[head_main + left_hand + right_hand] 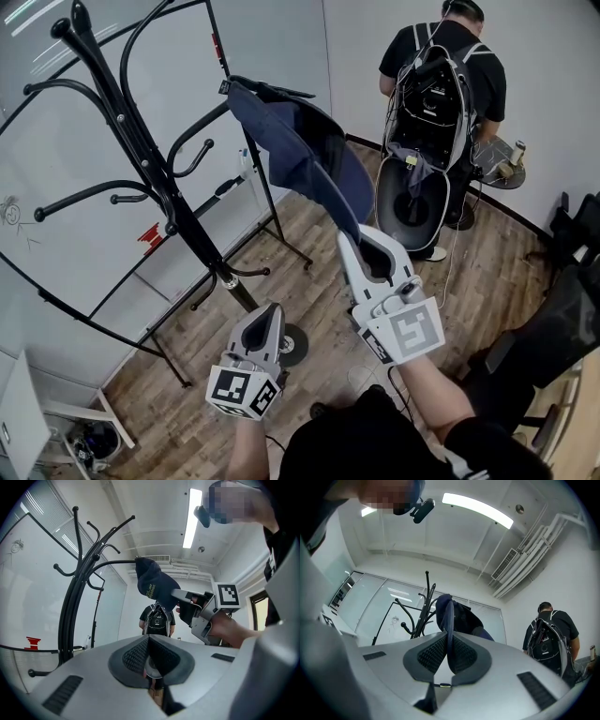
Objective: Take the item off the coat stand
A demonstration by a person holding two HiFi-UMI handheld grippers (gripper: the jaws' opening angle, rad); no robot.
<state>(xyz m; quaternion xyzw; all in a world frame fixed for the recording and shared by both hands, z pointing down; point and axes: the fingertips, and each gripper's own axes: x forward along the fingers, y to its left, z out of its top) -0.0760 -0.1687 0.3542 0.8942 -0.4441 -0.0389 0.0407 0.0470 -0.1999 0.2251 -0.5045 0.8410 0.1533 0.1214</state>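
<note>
A navy cap (291, 141) hangs with its crown against the tip of an upper hook of the black coat stand (141, 141). My right gripper (349, 234) is shut on the cap's brim, which runs as a dark edge between the jaws in the right gripper view (448, 620). In the left gripper view the cap (152, 581) sits at the end of a curved hook of the stand (77, 602), with the right gripper (180, 595) clamped on its lower edge. My left gripper (272, 309) hovers low near the stand's base, shut and empty (149, 653).
A person wearing a backpack (441, 84) stands at the far right by a small round table (502, 164). A glass wall with a whiteboard (56, 216) is behind the stand. A dark chair (562, 319) is at the right edge. The stand's round base (292, 345) rests on wood floor.
</note>
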